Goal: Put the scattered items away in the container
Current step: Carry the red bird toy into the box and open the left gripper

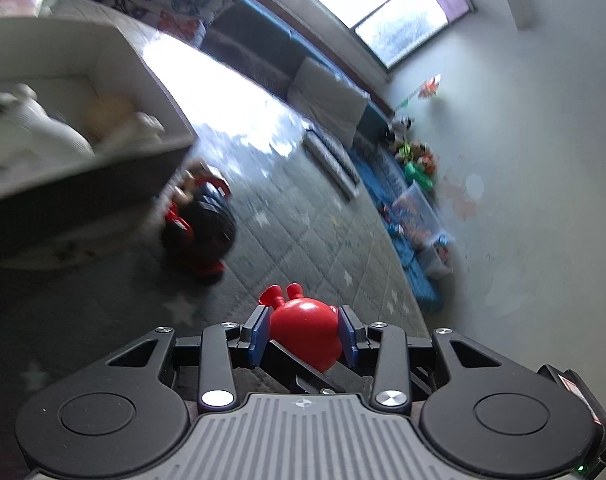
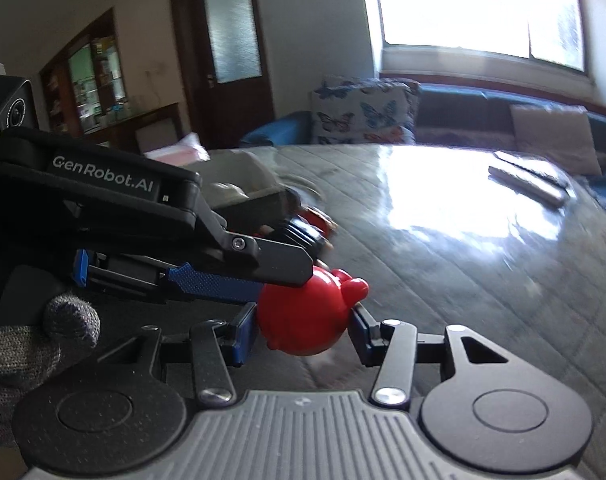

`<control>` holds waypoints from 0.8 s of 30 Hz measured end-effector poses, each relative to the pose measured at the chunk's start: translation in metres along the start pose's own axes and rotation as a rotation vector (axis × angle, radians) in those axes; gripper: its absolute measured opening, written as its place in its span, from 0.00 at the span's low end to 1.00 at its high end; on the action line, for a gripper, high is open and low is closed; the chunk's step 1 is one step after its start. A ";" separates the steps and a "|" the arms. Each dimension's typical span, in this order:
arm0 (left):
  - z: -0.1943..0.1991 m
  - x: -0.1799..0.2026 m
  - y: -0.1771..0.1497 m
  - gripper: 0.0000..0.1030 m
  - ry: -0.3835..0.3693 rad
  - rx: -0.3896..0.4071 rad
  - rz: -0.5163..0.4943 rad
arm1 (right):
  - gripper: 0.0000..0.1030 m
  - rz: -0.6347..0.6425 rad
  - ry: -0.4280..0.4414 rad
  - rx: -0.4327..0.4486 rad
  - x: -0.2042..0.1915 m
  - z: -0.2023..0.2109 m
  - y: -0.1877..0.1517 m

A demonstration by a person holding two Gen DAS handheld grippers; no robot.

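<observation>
Red glossy plastic toy figure sits pinched between the blue pads of the left gripper, above the grey quilted mat; the open grey fabric container with pale plush toys stands far left, a red-and-black toy vehicle beside it.

Right wrist view: the right gripper brackets the same toy, pads just beside it, contact uncertain. Risk, as judged: smooth rounded plastic could slip out if either side loosens during handover.
</observation>
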State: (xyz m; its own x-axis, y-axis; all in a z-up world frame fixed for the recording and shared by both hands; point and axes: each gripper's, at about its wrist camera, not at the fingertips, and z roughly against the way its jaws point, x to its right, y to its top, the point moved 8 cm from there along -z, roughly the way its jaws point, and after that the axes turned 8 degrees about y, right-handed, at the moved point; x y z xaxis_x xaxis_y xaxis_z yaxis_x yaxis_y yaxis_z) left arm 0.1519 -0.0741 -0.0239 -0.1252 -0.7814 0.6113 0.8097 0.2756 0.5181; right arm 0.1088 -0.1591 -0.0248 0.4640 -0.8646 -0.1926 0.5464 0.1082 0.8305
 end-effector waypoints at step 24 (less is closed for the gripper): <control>0.075 -0.134 0.100 0.39 0.124 0.227 0.163 | 0.47 0.165 0.174 -0.008 -0.116 -0.125 0.091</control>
State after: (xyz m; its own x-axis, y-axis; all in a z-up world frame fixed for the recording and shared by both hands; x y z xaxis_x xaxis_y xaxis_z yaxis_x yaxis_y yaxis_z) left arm 0.2062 0.0999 -0.0089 0.0782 -0.7753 0.6267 0.6631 0.5098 0.5481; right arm 0.1918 0.0126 0.0082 0.6600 -0.7376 -0.1425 0.4587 0.2455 0.8540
